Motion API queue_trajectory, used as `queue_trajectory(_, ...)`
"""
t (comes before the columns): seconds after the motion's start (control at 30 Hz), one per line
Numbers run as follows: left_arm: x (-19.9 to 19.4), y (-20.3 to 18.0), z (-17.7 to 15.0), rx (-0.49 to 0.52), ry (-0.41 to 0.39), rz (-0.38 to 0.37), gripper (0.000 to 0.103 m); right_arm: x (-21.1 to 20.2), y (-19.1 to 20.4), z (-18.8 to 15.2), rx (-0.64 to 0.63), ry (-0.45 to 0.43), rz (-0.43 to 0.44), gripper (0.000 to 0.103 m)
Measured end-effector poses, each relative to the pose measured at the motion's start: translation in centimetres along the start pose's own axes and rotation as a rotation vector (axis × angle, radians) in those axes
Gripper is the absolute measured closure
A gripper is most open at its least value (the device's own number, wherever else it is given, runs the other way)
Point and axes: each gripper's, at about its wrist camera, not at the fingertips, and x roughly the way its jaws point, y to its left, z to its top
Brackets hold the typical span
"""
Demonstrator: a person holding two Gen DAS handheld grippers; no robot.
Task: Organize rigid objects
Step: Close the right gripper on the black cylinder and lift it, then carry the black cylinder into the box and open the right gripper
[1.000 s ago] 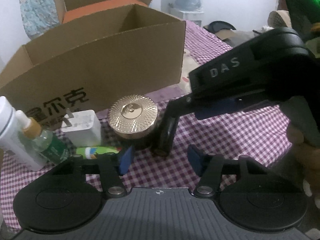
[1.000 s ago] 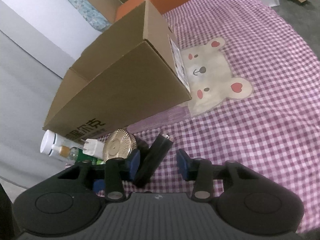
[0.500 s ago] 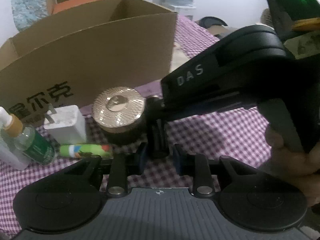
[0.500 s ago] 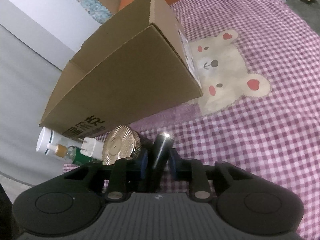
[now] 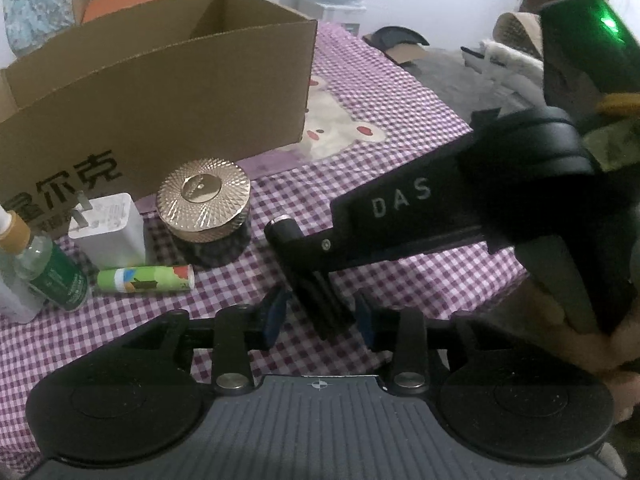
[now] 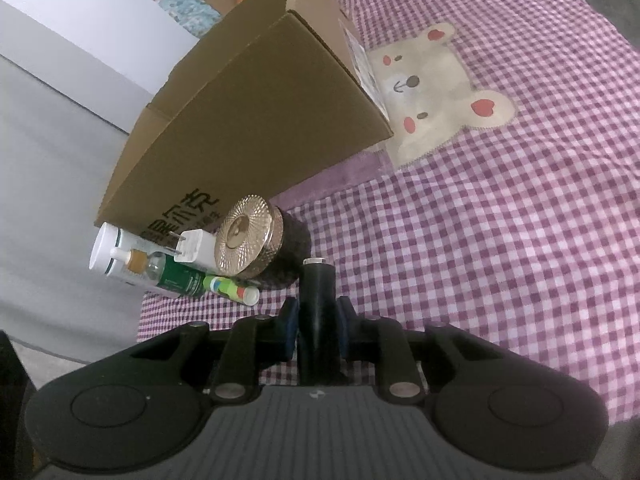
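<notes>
From the left wrist view, the left hand-held gripper (image 5: 318,316) has its 2 blue pads spread on either side of a black cylinder (image 5: 316,292); its jaws are opening, and neither pad presses on the cylinder. The right hand-held gripper (image 5: 304,256) reaches in from the right, its dark arm marked "DAS", and clamps the same cylinder nearer its silver-capped far end. A person's hand (image 5: 580,344) holds its handle at the right edge. The surface is a purple checked cloth (image 5: 400,168) with a bear patch. To the left of the cylinder stands a dark jar with a gold faceted lid (image 5: 204,208), then a white charger plug (image 5: 108,232), then a small green-labelled bottle (image 5: 52,272) with a tan neck at the left edge. A green tube (image 5: 146,279) lies on its side in front of the plug. Behind them all stands an open cardboard box (image 5: 160,92) with dark printed characters.

From the right wrist view, the right hand-held gripper (image 6: 317,322) is closed on the black cylinder (image 6: 317,300), both blue pads pressed against its sides, and the cylinder points away toward the box (image 6: 248,128). The gold-lidded jar (image 6: 248,240) sits just left of the cylinder's far end. Farther left are the plug (image 6: 194,246), the green-labelled bottle (image 6: 172,276), a white bottle (image 6: 110,256) lying behind it, and the green tube (image 6: 232,290) nearest. The bear patch (image 6: 440,84) lies to the right of the box.
</notes>
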Motion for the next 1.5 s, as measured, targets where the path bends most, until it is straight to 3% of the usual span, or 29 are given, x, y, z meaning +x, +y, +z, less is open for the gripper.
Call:
queue_trajectory(0.77, 0.5, 1.1, 1.3, -0.013, -0.005, 0.048, 0.075, 0.2, 0.8, -0.3, -0.044, -0.006, 0.030, 0.080)
queue_trajectory(1.2, -5.2, 0.6, 3.5, 0.014, -0.141, 0.088, 0.076, -4.6, 4.7, 1.0, -0.125, -0.117, 0.085, 0.080)
queue_trajectory(1.5, -9.8, 2.7, 8.7, 0.002, -0.239, 0.170, 0.076, -6.4, 10.9, 6.3, -0.261, -0.189, 0.145, 0.080)
